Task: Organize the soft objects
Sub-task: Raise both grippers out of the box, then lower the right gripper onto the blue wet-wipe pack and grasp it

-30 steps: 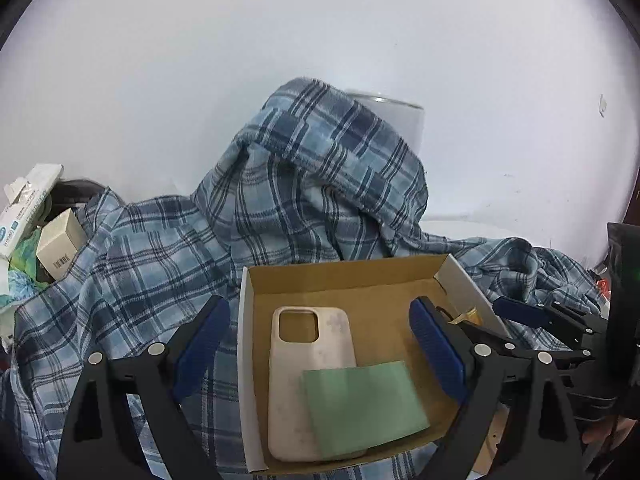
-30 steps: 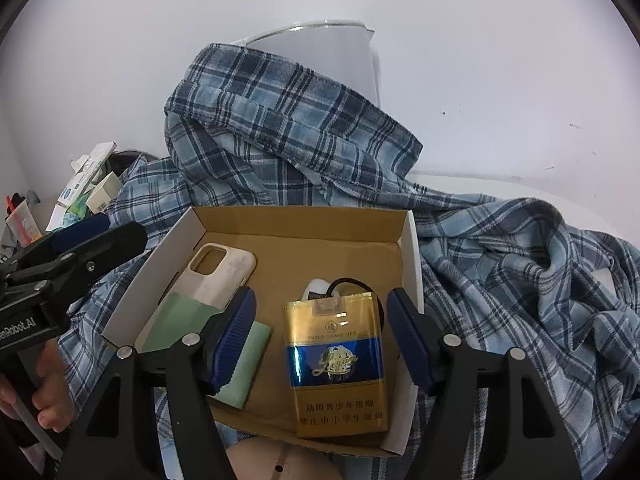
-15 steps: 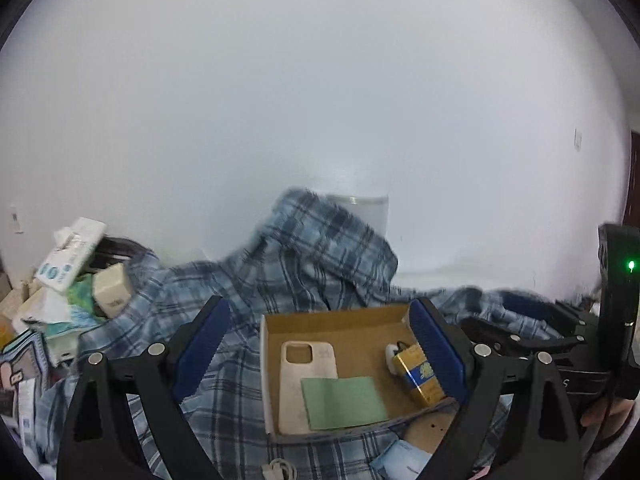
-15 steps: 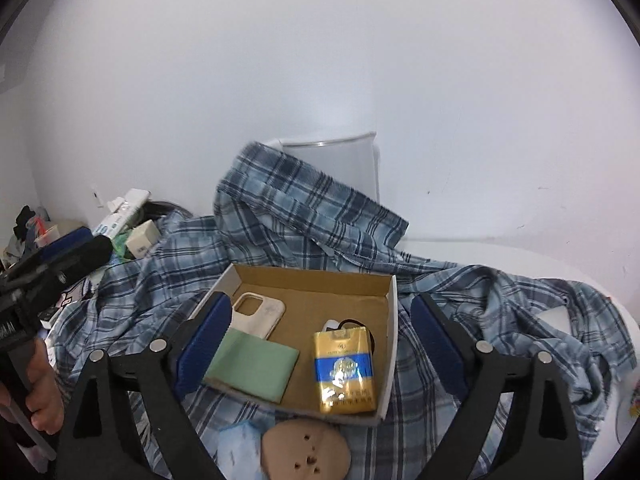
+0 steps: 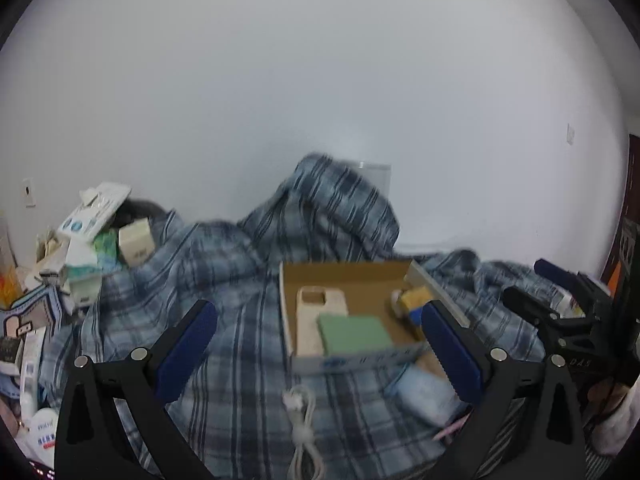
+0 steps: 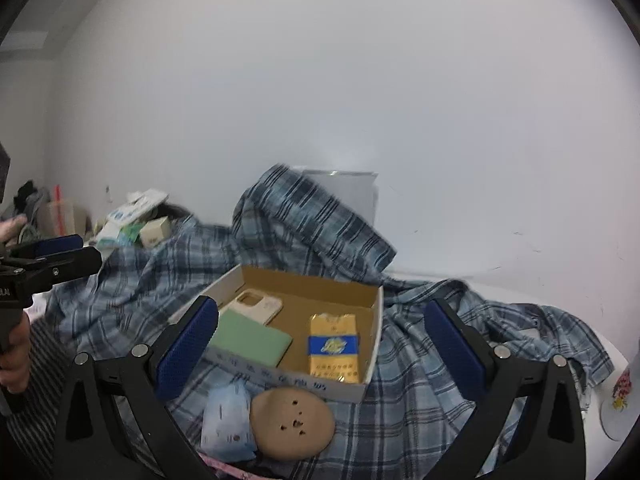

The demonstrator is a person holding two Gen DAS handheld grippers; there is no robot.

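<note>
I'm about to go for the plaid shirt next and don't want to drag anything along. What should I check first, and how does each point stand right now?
1. Left gripper empty: ok, its jaws are opening with nothing between them.
2. Right gripper empty: ok, jaws opening, nothing held.
3. Plaid shirt free to lift: not ok, the cardboard box sits on it.
4. Loose things off the shirt: not ok, a white cable, a blue packet and a tan pad lie on it.
5. Box contents settled: ok, phone case, green pouch and yellow pack lie flat inside.
6. What the shirt's raised hump hangs on: cannot tell.
</note>
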